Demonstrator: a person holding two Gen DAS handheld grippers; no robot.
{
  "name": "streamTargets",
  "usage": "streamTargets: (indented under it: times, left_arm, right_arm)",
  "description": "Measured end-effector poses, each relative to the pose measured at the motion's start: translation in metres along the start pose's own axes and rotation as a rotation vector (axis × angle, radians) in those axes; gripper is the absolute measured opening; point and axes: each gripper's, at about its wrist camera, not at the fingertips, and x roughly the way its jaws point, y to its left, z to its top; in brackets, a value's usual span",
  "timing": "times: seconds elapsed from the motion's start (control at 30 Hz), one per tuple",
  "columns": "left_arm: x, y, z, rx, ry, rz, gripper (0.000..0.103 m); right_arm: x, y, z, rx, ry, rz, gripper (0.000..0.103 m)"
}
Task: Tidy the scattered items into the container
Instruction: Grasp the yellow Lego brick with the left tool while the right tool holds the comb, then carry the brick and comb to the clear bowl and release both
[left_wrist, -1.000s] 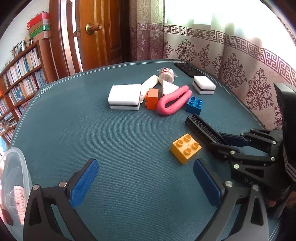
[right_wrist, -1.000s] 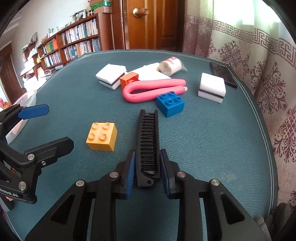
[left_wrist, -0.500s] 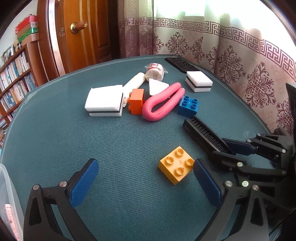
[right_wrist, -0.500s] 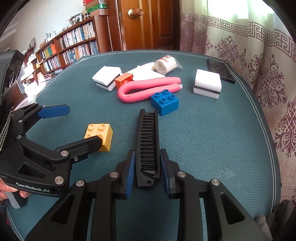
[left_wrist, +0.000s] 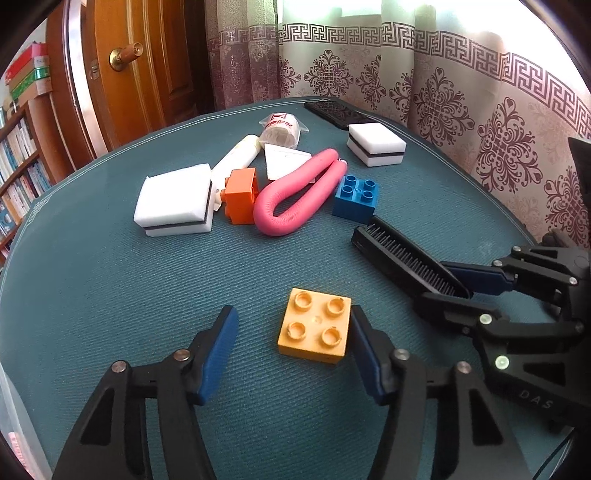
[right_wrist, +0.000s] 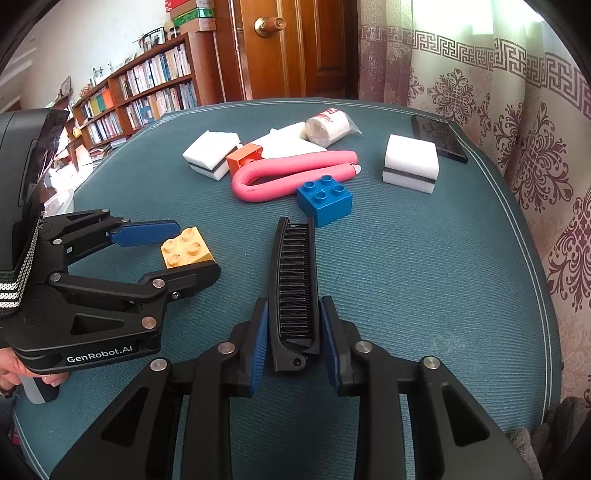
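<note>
Round table under teal woven cloth (left_wrist: 92, 280). Left gripper (left_wrist: 290, 341): jaws wide, straddling the yellow four-stud plastic brick (left_wrist: 314, 326) near the table's front; right pad touches the brick's side, left pad stands clear. Right gripper (right_wrist: 293, 341): jaws narrow, closed on the hinge end of the black folding hairbrush (right_wrist: 293, 280), bristles up, tip just beside the blue four-stud brick (right_wrist: 325, 199). Only the right wrist view shows the person's hand (right_wrist: 22, 369). Only the left view shows the clear container rim (left_wrist: 9, 410), near left.
</note>
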Motion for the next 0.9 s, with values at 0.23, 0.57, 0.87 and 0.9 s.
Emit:
streamTargets:
  times: [0.23,0.57,0.87,0.9]
  left_arm:
    - [-0.007,0.008,-0.004,-0.053,-0.019,-0.028,0.035]
    - [-0.021,0.018,-0.010,-0.110,-0.066,-0.012,0.035]
    - [-0.039,0.025,-0.011,-0.122,-0.140,0.042,0.035]
    - [-0.042,0.027,-0.011,-0.130,-0.149,0.047,0.035]
  right_arm:
    - [0.002,0.006,0.000,-0.027,0.002,0.017,0.049]
    - [0.006,0.016,0.003,-0.049,0.003,-0.044,0.048]
    - [0.000,0.010,0.003,-0.005,-0.036,-0.034,0.029]
    - [-0.003,0.010,0.004,-0.002,-0.049,-0.029,0.029]
